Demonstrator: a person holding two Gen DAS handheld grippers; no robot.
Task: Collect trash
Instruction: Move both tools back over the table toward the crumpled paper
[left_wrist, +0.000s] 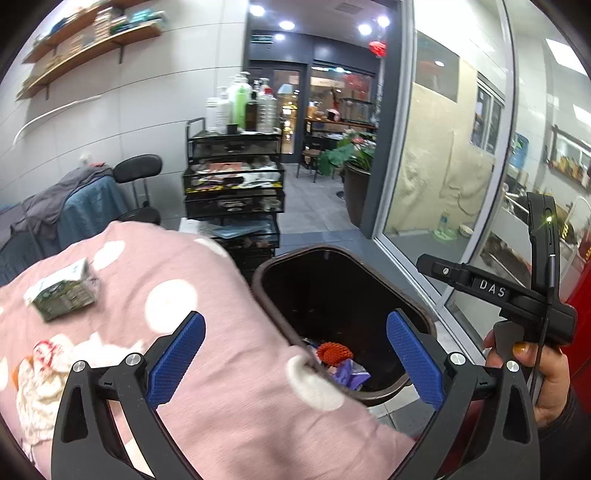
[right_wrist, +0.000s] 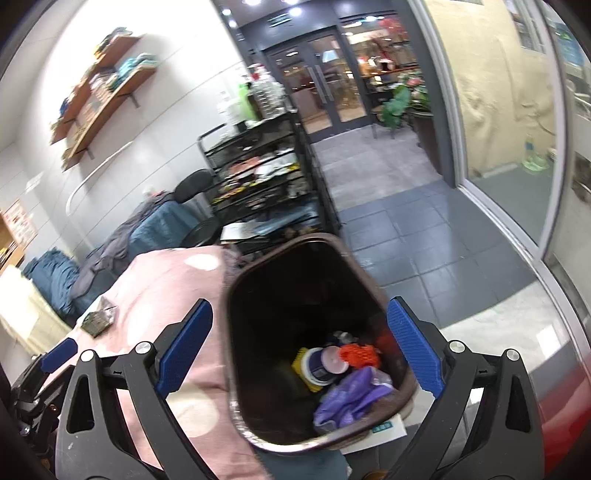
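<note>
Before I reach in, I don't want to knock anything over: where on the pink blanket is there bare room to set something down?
Free: the pink polka-dot blanket between the green carton and the dark trash bin. Crowded: the crumpled tissues near the left hand-held gripper; the bin bottom holds trash.

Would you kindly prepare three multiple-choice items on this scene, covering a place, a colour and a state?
1. Where does the green-and-white crumpled carton lie?
A. in the bin
B. on the pink dotted blanket
C. on the floor

2. What colour is the netted ball in the dark brown plastic bin?
A. orange
B. green
C. white

3. How do the left gripper and right gripper stand?
A. both shut
B. one holds the carton
C. both open, empty

Key: B, it rests on the blanket; A, orange among the trash; C, blue pads wide apart.
</note>
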